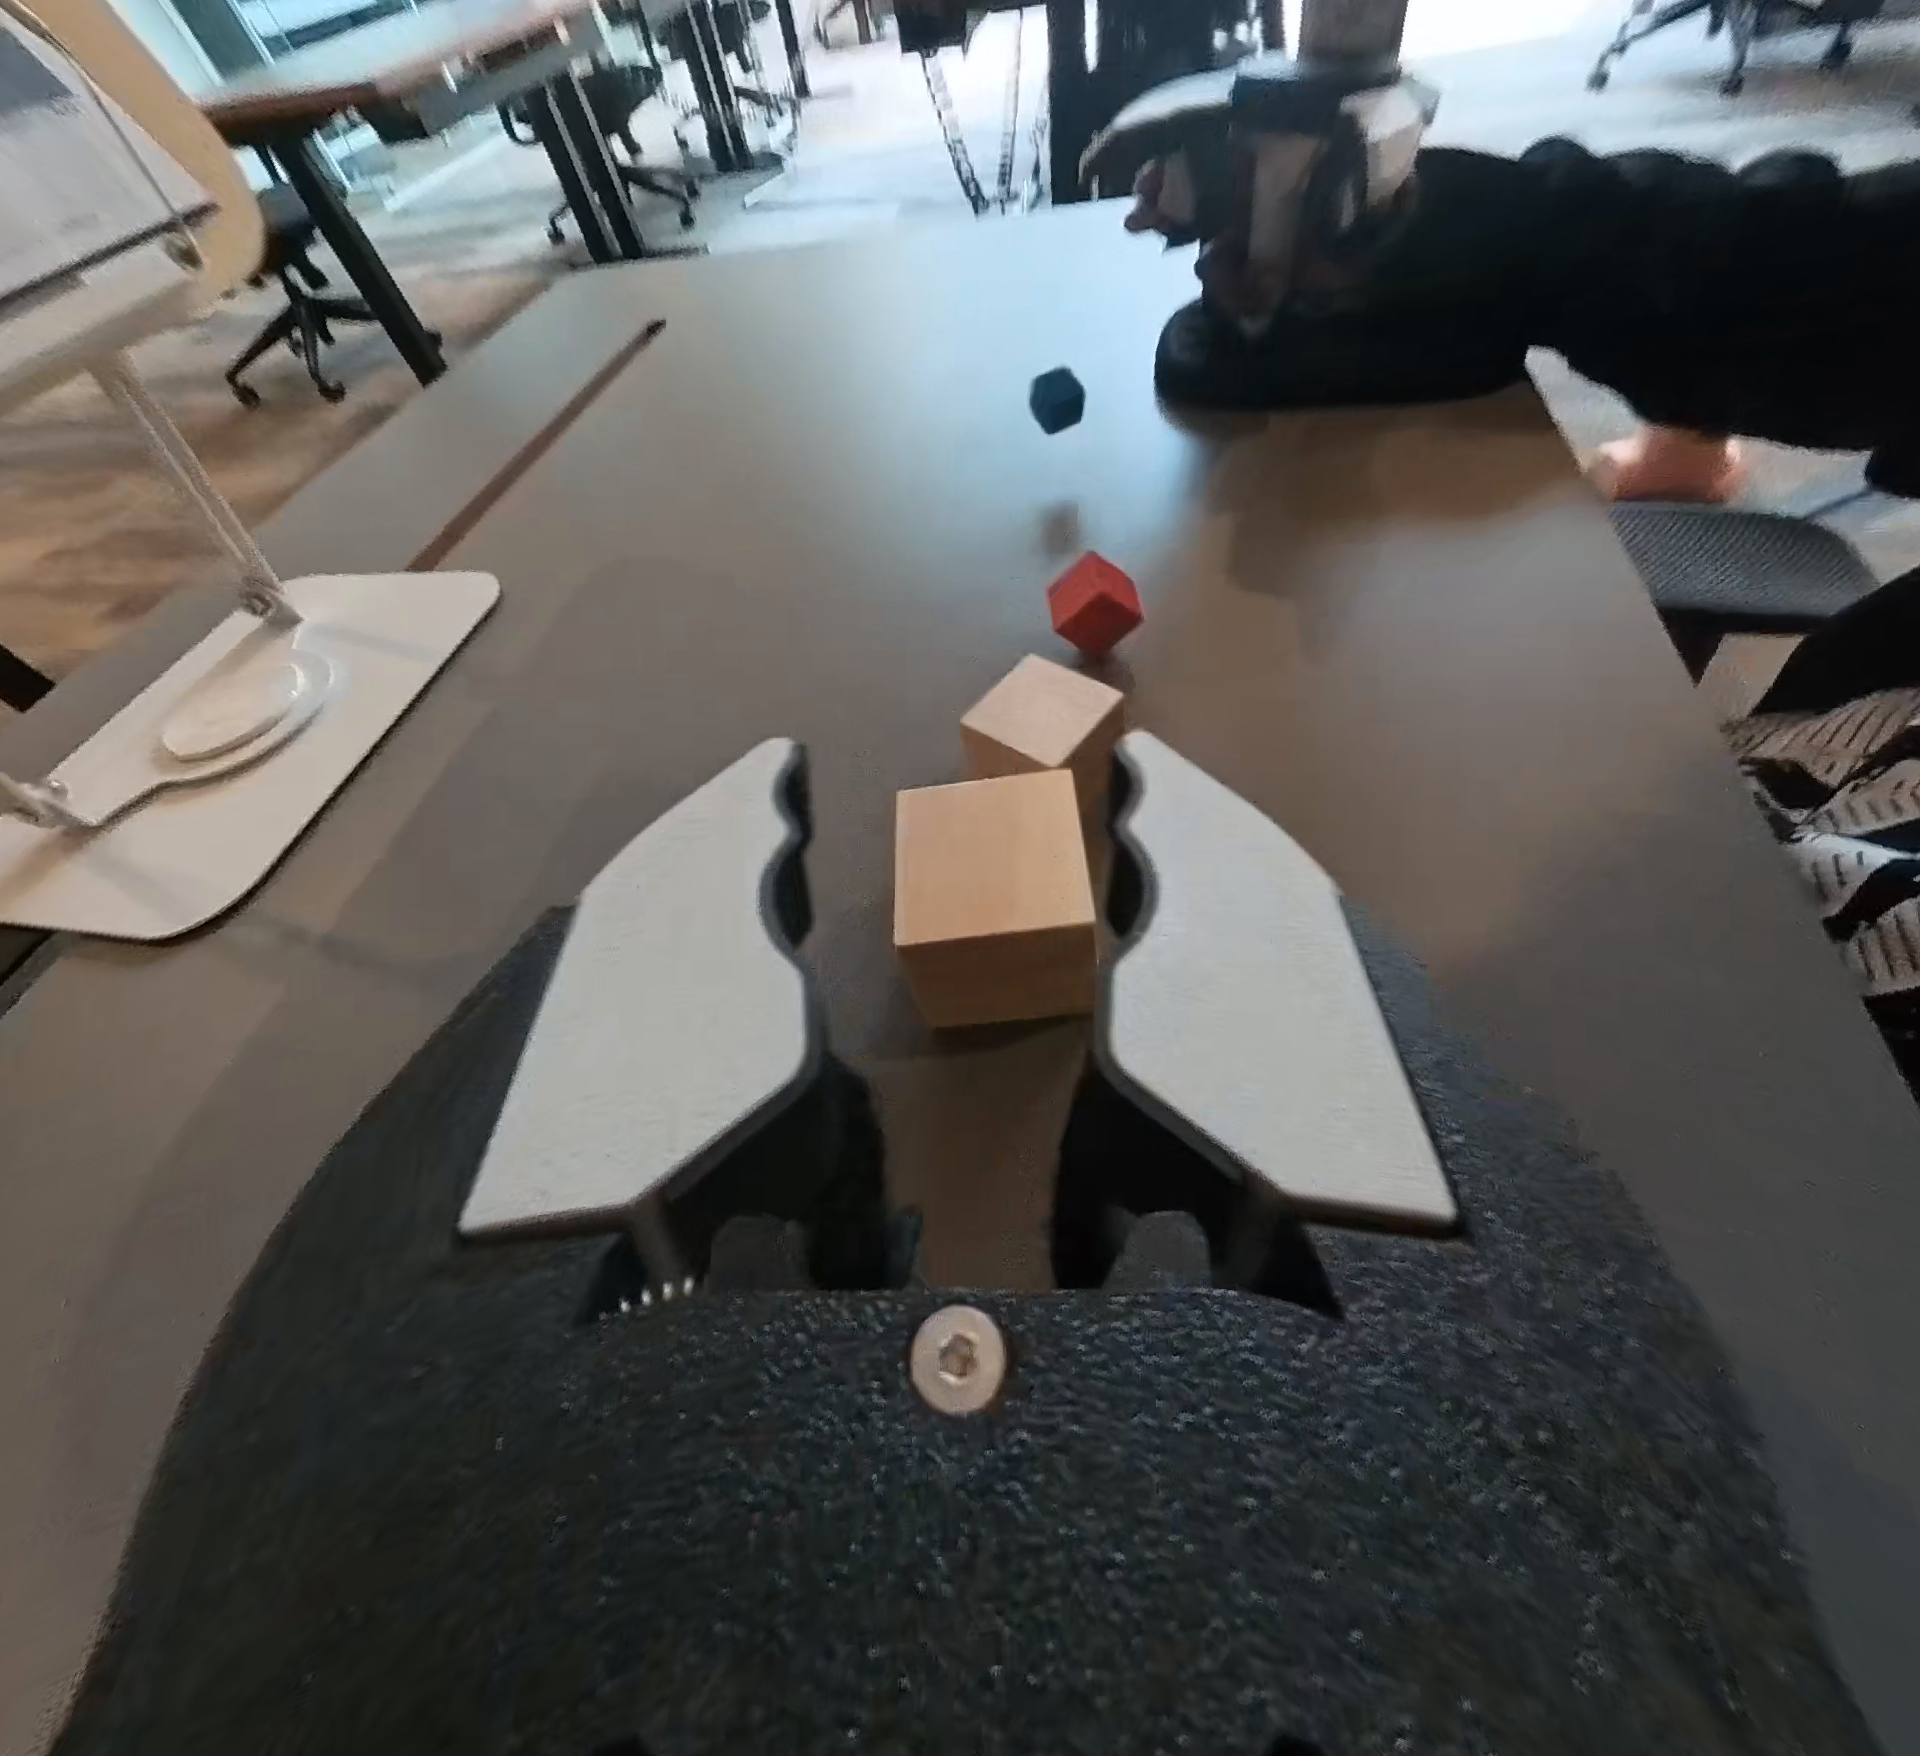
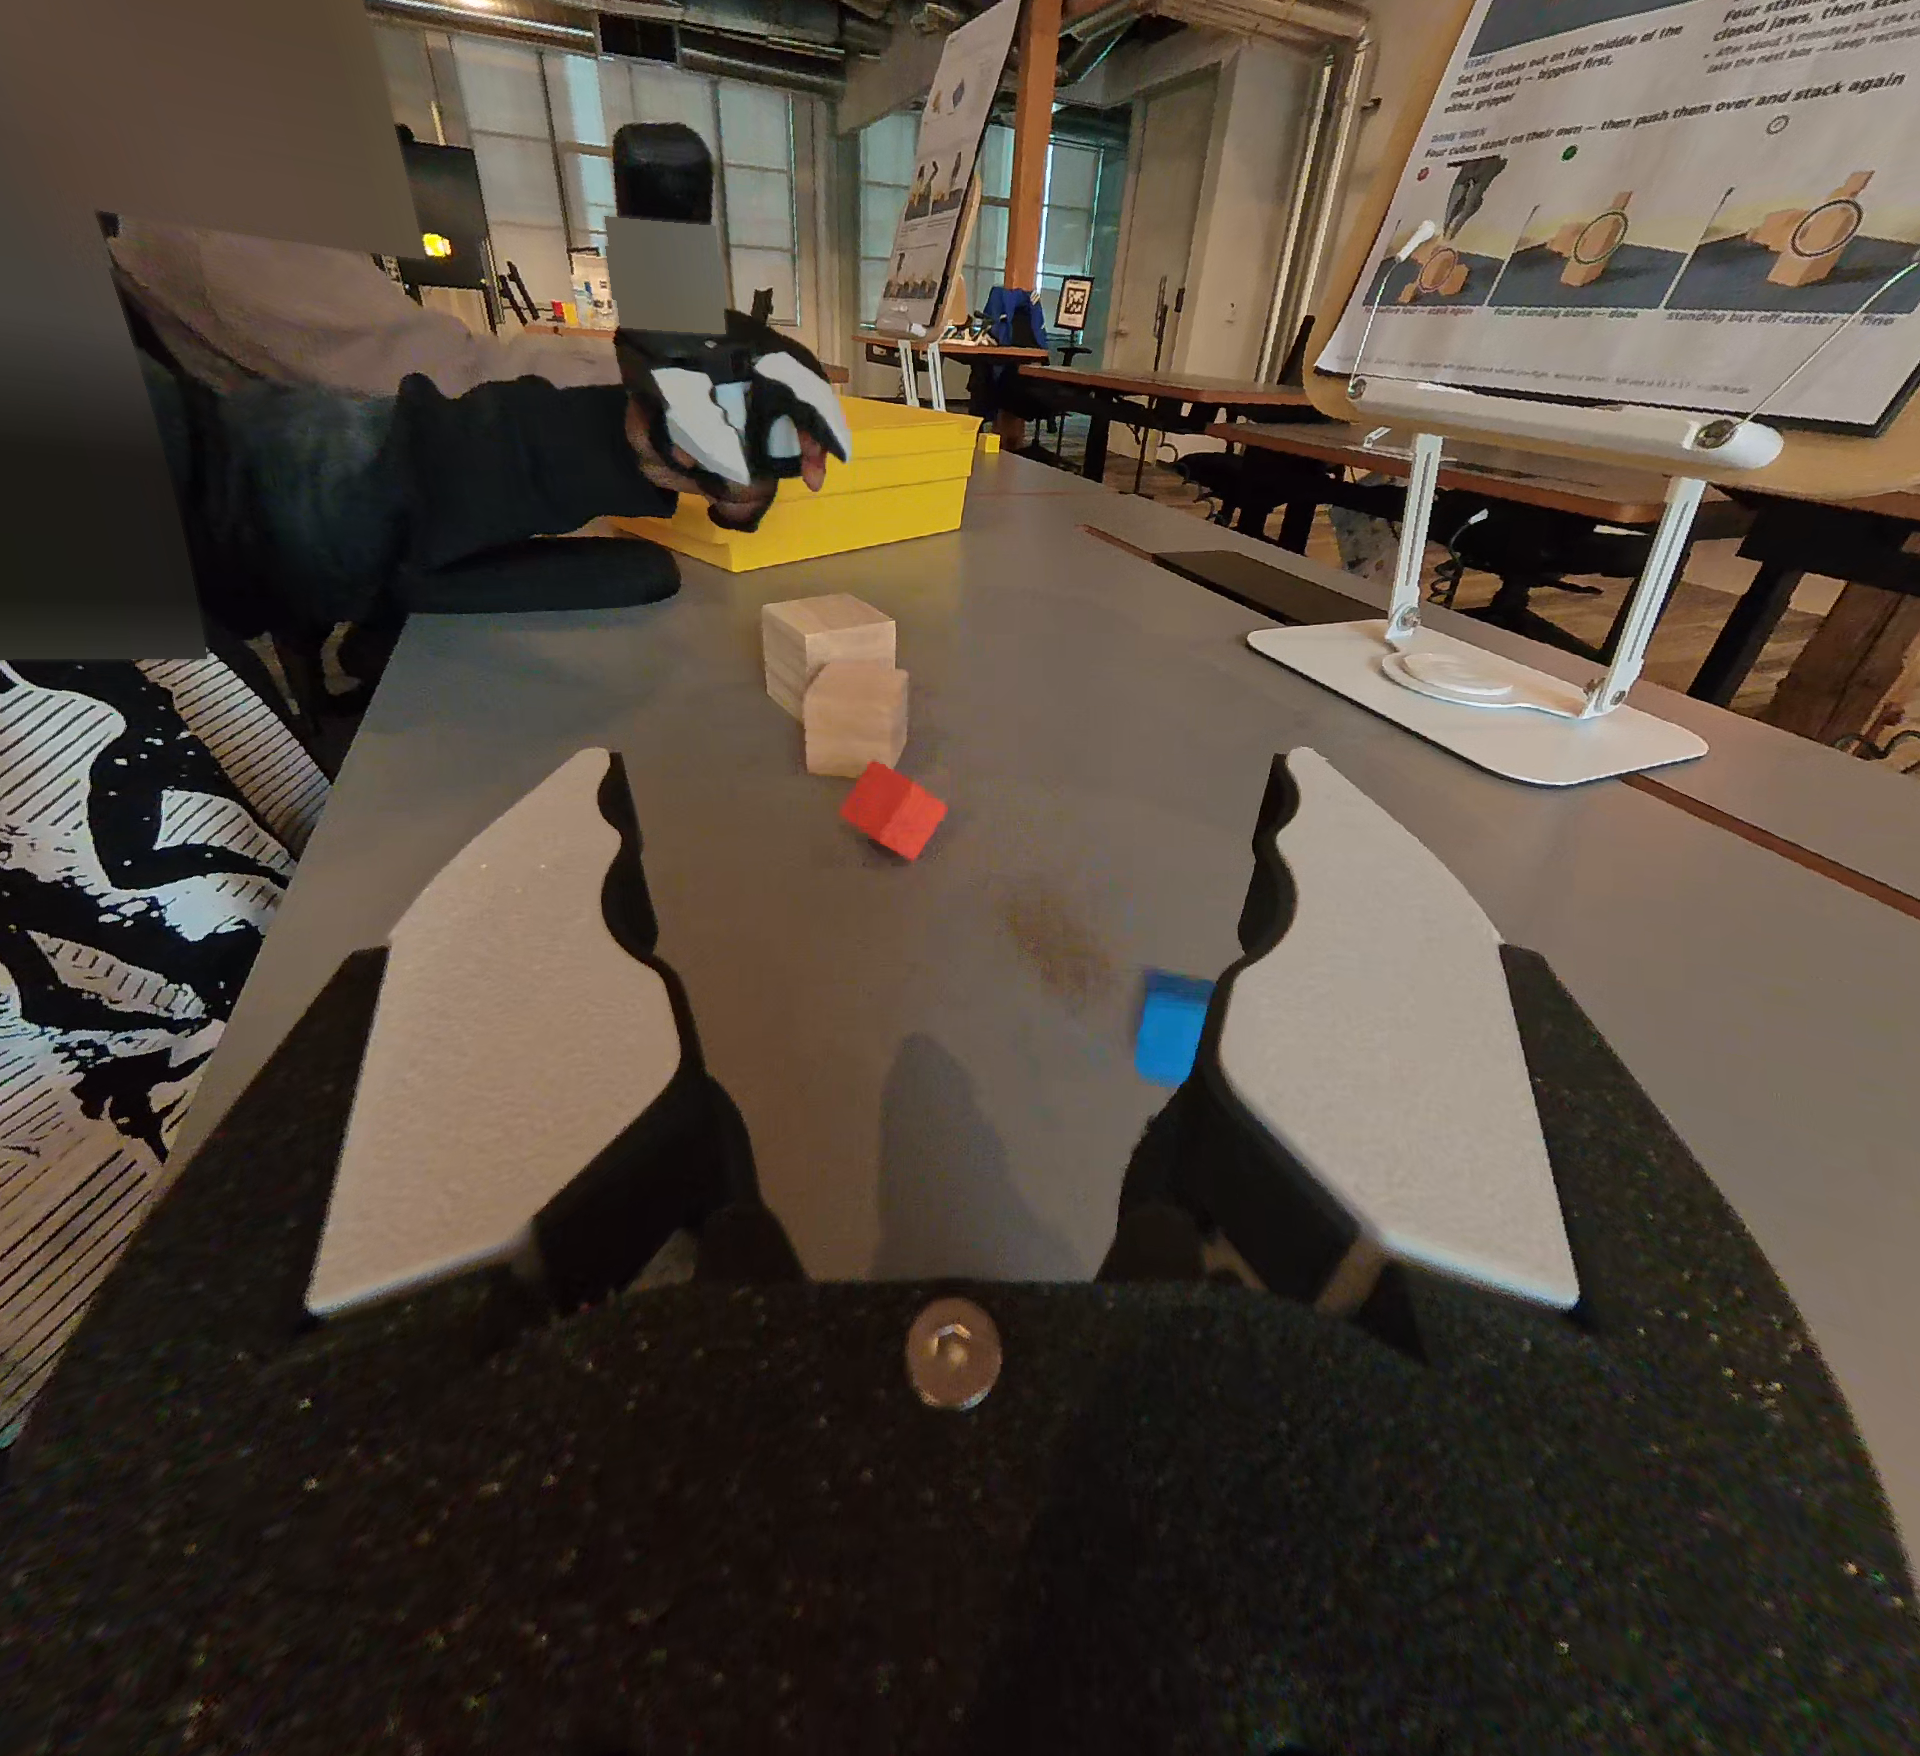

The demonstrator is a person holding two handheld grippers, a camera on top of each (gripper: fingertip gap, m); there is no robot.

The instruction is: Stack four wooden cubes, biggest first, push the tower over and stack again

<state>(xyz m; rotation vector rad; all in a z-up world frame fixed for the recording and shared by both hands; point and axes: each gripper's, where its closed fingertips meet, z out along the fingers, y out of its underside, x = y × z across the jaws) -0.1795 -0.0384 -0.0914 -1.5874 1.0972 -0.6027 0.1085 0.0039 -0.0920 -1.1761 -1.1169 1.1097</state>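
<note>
Four cubes lie scattered in a line on the grey table [image 2: 1039,626]. The biggest plain wooden cube [image 1: 992,896] [image 2: 828,652] sits flat, and a smaller plain cube [image 1: 1039,719] [image 2: 855,719] touches it. A red cube [image 1: 1093,600] [image 2: 894,810] is tipped on an edge. A small blue cube [image 1: 1058,399] [image 2: 1174,1031] is blurred. My left gripper [image 1: 958,750] is open above the big cube, not touching it, and also shows in the right wrist view [image 2: 784,459]. My right gripper [image 2: 945,761] is wide open and empty, with the blue cube by its right finger.
A white stand [image 2: 1475,698] [image 1: 260,667] holding an instruction sheet is on one side of the table. Yellow trays [image 2: 862,491] are stacked at the far end behind the left gripper. A black-and-white patterned cloth [image 2: 104,875] lies past the table edge. Dark sleeves reach over the table.
</note>
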